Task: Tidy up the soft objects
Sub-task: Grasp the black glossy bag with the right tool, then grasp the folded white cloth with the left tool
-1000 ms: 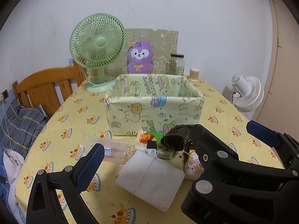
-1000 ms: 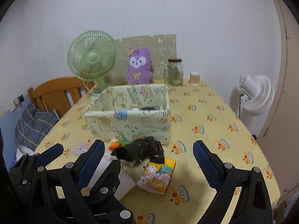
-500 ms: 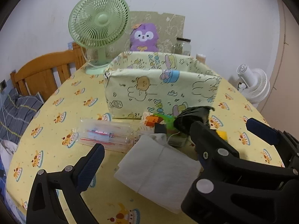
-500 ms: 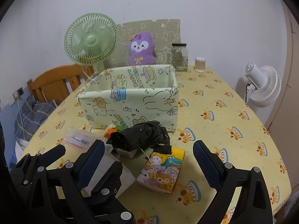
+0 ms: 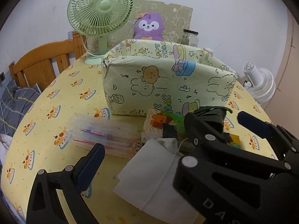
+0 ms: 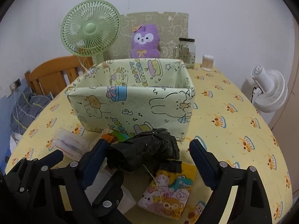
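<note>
A crumpled black plastic bag (image 6: 147, 153) lies on top of a small pile in front of the pale green cartoon-print fabric box (image 6: 130, 108). My right gripper (image 6: 149, 143) straddles the bag. Its jaws are closing; the left pad is at the bag's edge and the right pad stands clear of it. Under the bag lies a yellow cartoon-animal soft pack (image 6: 170, 190). My left gripper (image 5: 143, 155) is open over a folded white cloth (image 5: 155, 173), and the right gripper's body hides its right finger. The black bag (image 5: 211, 115) also shows here, beside a clear packet (image 5: 104, 134).
Behind the box (image 5: 168, 82) stand a green fan (image 6: 89, 33), a purple plush (image 6: 144, 41), a glass jar (image 6: 186, 53) and a swab tub (image 6: 207, 62). A wooden chair (image 6: 52, 74) is at the left, a white fan (image 6: 271, 93) beyond the right table edge.
Both grippers have come forward and down toward the pile; the box looms larger. The right jaws have narrowed around the black bag.
</note>
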Available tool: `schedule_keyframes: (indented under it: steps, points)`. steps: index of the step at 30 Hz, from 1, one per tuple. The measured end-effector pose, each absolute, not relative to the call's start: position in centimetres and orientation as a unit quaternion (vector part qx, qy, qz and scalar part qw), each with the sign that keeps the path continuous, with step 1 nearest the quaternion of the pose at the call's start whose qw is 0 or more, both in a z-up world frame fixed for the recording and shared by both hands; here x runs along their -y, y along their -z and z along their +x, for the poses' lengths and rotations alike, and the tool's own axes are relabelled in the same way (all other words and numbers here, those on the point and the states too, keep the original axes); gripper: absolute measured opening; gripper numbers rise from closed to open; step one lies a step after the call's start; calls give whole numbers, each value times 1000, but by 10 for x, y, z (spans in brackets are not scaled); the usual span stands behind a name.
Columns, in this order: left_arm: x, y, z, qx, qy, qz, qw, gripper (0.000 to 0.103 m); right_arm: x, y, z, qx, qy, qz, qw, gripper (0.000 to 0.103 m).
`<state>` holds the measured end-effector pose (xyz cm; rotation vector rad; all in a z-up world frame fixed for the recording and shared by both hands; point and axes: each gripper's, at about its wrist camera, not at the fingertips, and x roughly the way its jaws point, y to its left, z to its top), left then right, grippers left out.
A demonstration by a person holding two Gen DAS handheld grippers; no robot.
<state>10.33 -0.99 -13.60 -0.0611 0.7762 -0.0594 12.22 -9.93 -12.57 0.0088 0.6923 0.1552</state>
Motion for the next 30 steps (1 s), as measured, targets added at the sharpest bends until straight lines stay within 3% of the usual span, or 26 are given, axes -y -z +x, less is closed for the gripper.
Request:
schedule_keyframes:
  steps: [8,10,28,30]
  points:
    - [9,140,100,-383,29,-29,923,99,100,136,123,-364,-103,28,925,42]
    - [10,139,98,-381,30,-26,924,99,100,136,119,-362,-103,30,926,37]
    - [26,147,84,-385,49,-16,922,100,117,133,83,-334,-65,24,940,33]
    - [27,150,84,-391,51,-18,919,96,118,136,82,-337,-62,27,939,33]
